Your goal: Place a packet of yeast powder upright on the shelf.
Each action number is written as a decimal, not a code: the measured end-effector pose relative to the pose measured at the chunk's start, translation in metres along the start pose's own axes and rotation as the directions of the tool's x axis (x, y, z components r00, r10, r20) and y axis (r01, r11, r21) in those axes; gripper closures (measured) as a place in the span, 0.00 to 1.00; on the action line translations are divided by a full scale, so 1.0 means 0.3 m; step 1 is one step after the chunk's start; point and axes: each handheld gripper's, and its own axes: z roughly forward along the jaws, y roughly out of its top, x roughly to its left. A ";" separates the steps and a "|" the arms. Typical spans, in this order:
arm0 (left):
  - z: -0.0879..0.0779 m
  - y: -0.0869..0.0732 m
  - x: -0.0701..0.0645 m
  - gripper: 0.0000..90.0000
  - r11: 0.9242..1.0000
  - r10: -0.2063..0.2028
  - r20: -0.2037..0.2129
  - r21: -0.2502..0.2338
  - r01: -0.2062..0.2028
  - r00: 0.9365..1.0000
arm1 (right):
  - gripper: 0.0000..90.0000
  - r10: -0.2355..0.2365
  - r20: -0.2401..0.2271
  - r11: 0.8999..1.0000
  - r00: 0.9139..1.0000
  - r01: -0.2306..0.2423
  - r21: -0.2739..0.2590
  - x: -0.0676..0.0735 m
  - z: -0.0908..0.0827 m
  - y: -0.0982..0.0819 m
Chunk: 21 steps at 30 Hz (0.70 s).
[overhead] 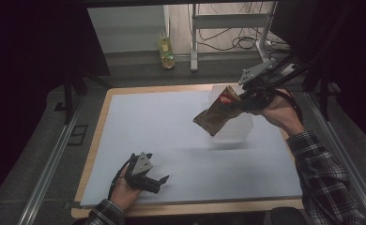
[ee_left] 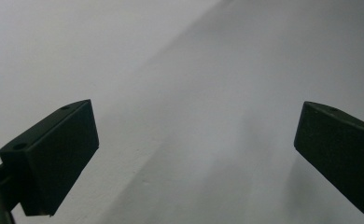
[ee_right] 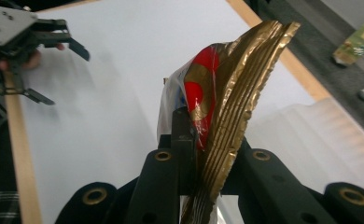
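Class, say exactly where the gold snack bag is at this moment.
In the high view the gold snack bag hangs above the table's right half, clamped in the right gripper, just in front of a clear plastic container.

Dim room, grey floor, metal table legs, tangled cables

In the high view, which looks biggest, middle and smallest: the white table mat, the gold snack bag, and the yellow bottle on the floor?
1. White table mat, by far the biggest.
2. Gold snack bag, held up in the right gripper.
3. Yellow bottle, smallest, but it stands farther from the camera, so its true size is unsure.
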 end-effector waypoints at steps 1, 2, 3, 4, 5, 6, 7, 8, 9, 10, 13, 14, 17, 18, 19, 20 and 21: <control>0.000 0.000 0.000 0.00 1.000 -0.001 0.001 0.000 0.001 1.000 | 0.90 -0.003 0.009 1.000 1.000 0.003 0.002 -0.009 -0.006 0.002; 0.000 0.000 0.000 0.00 1.000 -0.001 0.002 -0.001 0.001 1.000 | 0.90 -0.005 0.018 1.000 1.000 0.005 0.003 -0.019 -0.011 0.003; 0.000 0.000 0.000 0.00 1.000 0.001 0.001 -0.001 -0.001 1.000 | 0.90 -0.005 0.028 1.000 1.000 0.005 0.005 -0.027 -0.016 0.003; -0.001 0.000 0.000 0.00 1.000 0.001 0.001 -0.001 -0.001 1.000 | 0.90 -0.013 0.038 1.000 0.999 0.013 0.006 -0.036 -0.020 0.002; 0.000 0.000 0.000 0.00 1.000 0.000 0.004 -0.001 0.000 1.000 | 0.90 -0.017 0.046 1.000 0.999 0.017 0.008 -0.045 -0.024 0.001; 0.000 -0.001 0.000 0.00 1.000 -0.001 0.005 -0.001 0.001 1.000 | 0.90 -0.019 0.050 1.000 0.999 0.019 0.010 -0.055 -0.027 0.000; 0.000 -0.001 0.000 0.00 1.000 0.001 0.003 0.001 -0.001 1.000 | 0.90 -0.020 0.056 1.000 0.998 0.020 0.012 -0.065 -0.030 -0.002; 0.000 -0.001 0.000 0.00 1.000 0.001 0.003 0.001 -0.001 1.000 | 0.90 -0.016 0.060 1.000 0.998 0.015 0.019 -0.074 -0.033 -0.004; 0.000 -0.001 0.001 0.00 1.000 0.000 0.005 0.001 0.000 1.000 | 0.90 -0.019 0.069 0.999 0.997 0.017 0.030 -0.083 -0.035 -0.005; 0.001 -0.001 0.000 0.00 1.000 -0.004 0.007 0.002 0.004 1.000 | 0.90 -0.024 0.079 0.999 0.997 0.021 0.039 -0.091 -0.037 -0.008; 0.002 -0.002 0.000 0.00 1.000 -0.005 0.007 0.001 0.005 1.000 | 0.90 -0.031 0.100 0.998 0.994 0.026 0.051 -0.120 -0.044 -0.016; 0.003 -0.002 0.000 0.00 1.000 -0.005 0.007 0.001 0.005 1.000 | 0.90 -0.030 0.104 0.998 0.994 0.025 0.053 -0.130 -0.046 -0.019; 0.002 -0.002 0.001 0.00 1.000 -0.005 0.006 0.001 0.005 1.000 | 0.91 -0.036 0.128 0.998 0.991 0.029 0.056 -0.159 -0.049 -0.030; 0.003 -0.002 0.001 0.00 1.000 -0.004 0.005 0.002 0.004 1.000 | 0.91 -0.038 0.135 0.998 0.990 0.030 0.059 -0.167 -0.049 -0.033; 0.003 -0.002 0.002 0.00 1.000 -0.004 0.006 0.003 0.004 1.000 | 0.91 -0.044 0.141 0.997 0.989 0.035 0.064 -0.176 -0.048 -0.036; 0.003 -0.002 0.002 0.00 1.000 -0.003 0.005 0.002 0.003 1.000 | 0.91 -0.047 0.145 0.997 0.988 0.037 0.071 -0.185 -0.047 -0.038; 0.003 -0.002 0.002 0.00 1.000 -0.004 0.006 0.002 0.004 1.000 | 0.91 -0.053 0.145 0.997 0.988 0.042 0.072 -0.193 -0.045 -0.040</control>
